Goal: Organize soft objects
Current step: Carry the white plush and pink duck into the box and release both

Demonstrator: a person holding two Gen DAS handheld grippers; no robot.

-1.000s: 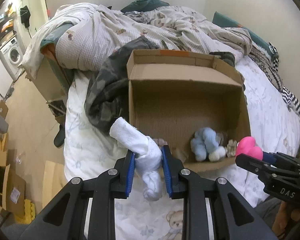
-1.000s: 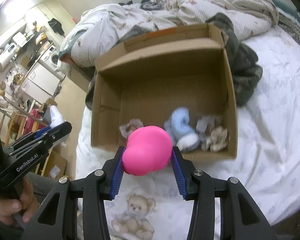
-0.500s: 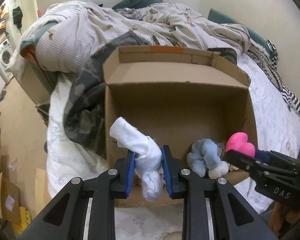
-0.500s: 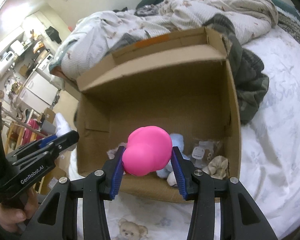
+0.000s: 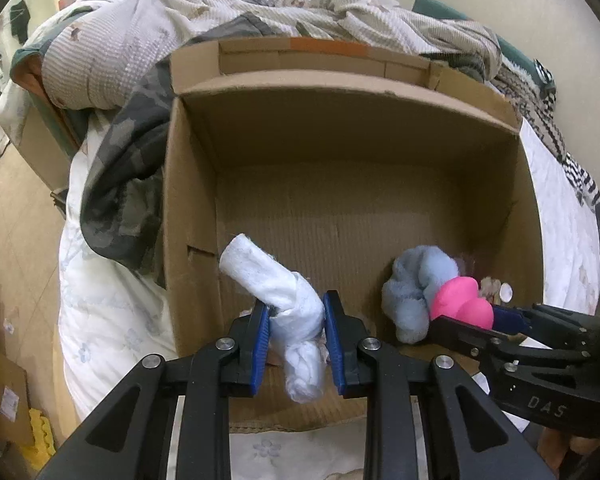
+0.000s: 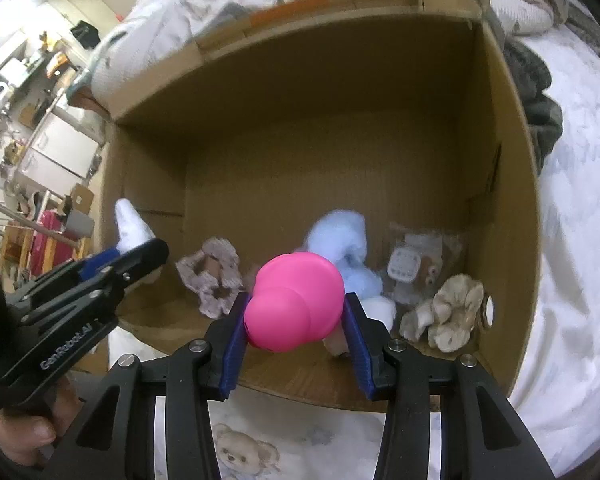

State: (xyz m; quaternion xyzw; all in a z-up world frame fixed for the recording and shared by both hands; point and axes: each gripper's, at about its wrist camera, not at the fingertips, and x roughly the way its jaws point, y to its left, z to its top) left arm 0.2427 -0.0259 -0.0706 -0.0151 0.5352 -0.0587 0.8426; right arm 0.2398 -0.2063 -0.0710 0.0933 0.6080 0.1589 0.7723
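Two grippers: both loaded, both poised at the near rim of the cardboard box (image 5: 380, 128), which sits on the bed (image 6: 572, 240).
Left gripper (image 5: 295, 320): its blue pads are clamped on a white knotted cloth (image 5: 284, 300); the free end sticks up and to the left, the knot hangs below the pads.
Right gripper (image 6: 294, 320): pinched tight on a pink squishy toy (image 6: 296, 300), which bulges out in front of the pads.
Where the loads hang: just over the front wall, the cloth toward the left side of the box, the pink toy toward the middle – right beside a pale blue plush (image 6: 344, 252).
Step in hand: the drop, by my reading. Carry each load clear past the front wall before letting go, so nothing catches the edge and rolls back onto the sheet.
Doing it well: lower a little first – the toy looks springy and may bounce if let go from high up; aim it at bare floor rather than on the plush. The cloth has open cardboard ahead of it.
Counted inside: one pale blue plush, one brownish scrunchie (image 6: 210, 280) at left, one beige scrunchie (image 6: 448, 312) at right, one small packaged bear (image 6: 416, 268).
Counted in hand: one cloth, one toy.
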